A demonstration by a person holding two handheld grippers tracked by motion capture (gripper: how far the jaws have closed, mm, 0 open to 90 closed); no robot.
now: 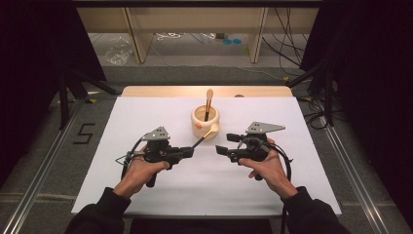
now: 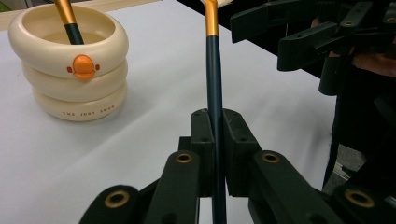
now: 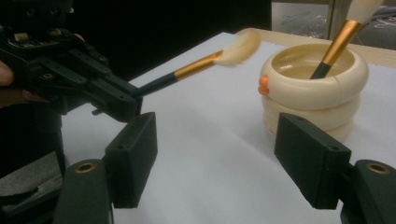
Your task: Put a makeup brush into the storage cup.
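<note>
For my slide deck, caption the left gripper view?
Left gripper clamps a makeup brush beside a cream ringed holder.

Left tool [image 2: 215,154] clamped on dark brush handle [image 2: 214,74]; cream ringed cup [image 2: 74,79] upper left, second brush [image 2: 67,21] inside.

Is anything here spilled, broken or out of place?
Nothing stands out. The cream holder stands upright on the white table with one brush in it; the left gripper grips the second brush by its handle, bristles clean.
</note>
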